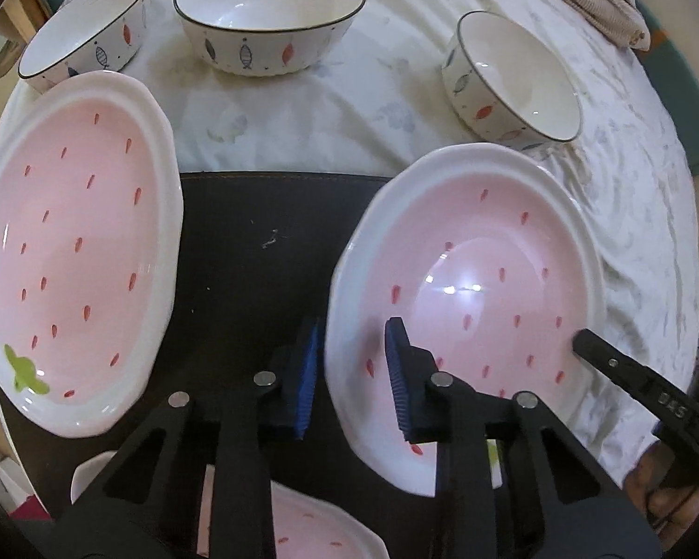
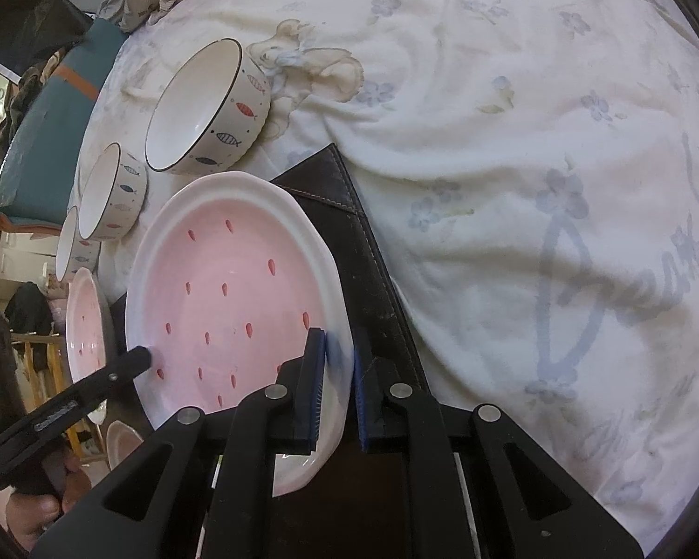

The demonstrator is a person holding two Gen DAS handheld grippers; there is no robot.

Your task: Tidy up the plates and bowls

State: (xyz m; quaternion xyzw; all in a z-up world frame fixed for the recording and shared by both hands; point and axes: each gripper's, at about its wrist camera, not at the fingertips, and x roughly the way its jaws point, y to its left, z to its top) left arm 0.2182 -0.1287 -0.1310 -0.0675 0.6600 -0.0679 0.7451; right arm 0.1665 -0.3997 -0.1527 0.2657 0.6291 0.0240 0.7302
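Both grippers on one plate (image 1: 466, 289), lift together.
Right gripper (image 2: 338, 400) fingers clamp the rim; left gripper (image 1: 349, 382) fingers straddle the opposite rim, not yet pinching — close fully, keep level.

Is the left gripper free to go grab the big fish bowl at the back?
Probably not right away: the left gripper straddles the rim of the pink plate that the right gripper holds. The path to the big fish bowl looks clear.
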